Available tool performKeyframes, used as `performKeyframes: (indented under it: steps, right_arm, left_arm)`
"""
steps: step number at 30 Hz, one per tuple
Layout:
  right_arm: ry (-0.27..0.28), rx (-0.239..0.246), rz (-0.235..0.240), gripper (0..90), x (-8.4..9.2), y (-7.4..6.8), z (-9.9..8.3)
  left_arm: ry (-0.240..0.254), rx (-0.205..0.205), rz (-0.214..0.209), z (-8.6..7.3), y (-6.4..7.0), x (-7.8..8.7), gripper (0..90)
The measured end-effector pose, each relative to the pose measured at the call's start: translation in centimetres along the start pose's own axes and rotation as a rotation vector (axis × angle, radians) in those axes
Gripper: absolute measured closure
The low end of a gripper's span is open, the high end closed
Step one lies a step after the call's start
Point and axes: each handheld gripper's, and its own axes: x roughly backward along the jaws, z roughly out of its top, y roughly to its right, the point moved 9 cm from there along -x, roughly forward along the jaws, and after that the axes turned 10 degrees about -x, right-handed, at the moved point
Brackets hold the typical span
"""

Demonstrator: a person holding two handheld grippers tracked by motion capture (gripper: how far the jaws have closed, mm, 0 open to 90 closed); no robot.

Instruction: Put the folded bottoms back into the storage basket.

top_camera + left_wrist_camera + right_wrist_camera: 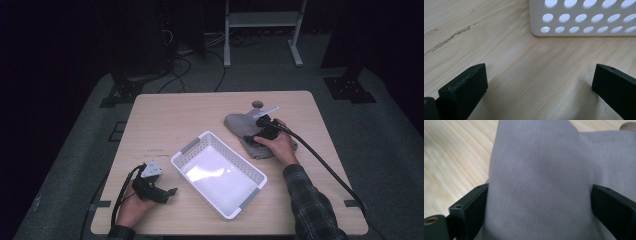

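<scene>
A grey cloth lies on the far right part of the worktop. It is bunched up, not flat. A small round brown thing sits on the worktop just past the cloth.

The right gripper is down on the cloth. In the right gripper view, the two black jaws stand wide apart, one on each side of a hump of cloth. The cloth is between them, but they are not pinching it yet.

A white basket with little holes in its walls sits in the middle of the worktop. It has grey handles at both ends. There is nothing in it.

The left gripper rests low on the worktop, near the front left, just beside the basket. Its jaws are spread wide too, with bare wood between them. In the left gripper view, the basket wall is close ahead. This gripper holds nothing.

It looks like the job is to put the cloth into the basket. If so, the job is only starting. The cloth is still on the worktop, outside the basket. The right gripper must squeeze the cloth, lift it, carry it over to the basket and drop it in.
</scene>
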Motion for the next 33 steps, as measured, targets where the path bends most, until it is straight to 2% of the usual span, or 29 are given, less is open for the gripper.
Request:
performKeyframes:
  steps: [5, 9, 11, 16, 21, 27, 31, 33]
  right_arm:
    - [-0.012, -0.003, 0.002, 1.8, -0.3, 0.0, -0.3]
    - [-0.025, -0.039, 0.006, 1.6, -0.5, 0.2, -0.5]
    - [-0.027, -0.041, -0.004, 1.7, -0.5, 0.2, -0.5]
    - [-0.025, -0.046, -0.01, 5.7, -0.4, 0.1, -0.5]
    - [-0.032, -0.045, -0.003, 18.8, 0.0, 0.0, -0.5]
    - [-0.041, -0.043, 0.009, 39.2, 0.5, -0.2, -0.5]
    - [-0.05, -0.055, 0.009, 52.5, 0.9, -0.2, -0.5]
    - [-0.053, -0.066, 0.013, 56.1, 1.0, -0.2, -0.5]
  left_arm:
    - [0.0, 0.0, 0.0, 0.0, 0.0, 0.0, 0.0]
    - [0.0, 0.0, 0.0, 0.0, 0.0, 0.0, 0.0]
    - [0.0, 0.0, 0.0, 0.0, 0.0, 0.0, 0.0]
    - [0.0, 0.0, 0.0, 0.0, 0.0, 0.0, 0.0]
    - [0.0, 0.0, 0.0, 0.0, 0.0, 0.0, 0.0]
    - [0.0, 0.0, 0.0, 0.0, 0.0, 0.0, 0.0]
    - [0.0, 0.0, 0.0, 0.0, 0.0, 0.0, 0.0]
    - [0.0, 0.0, 0.0, 0.0, 0.0, 0.0, 0.0]
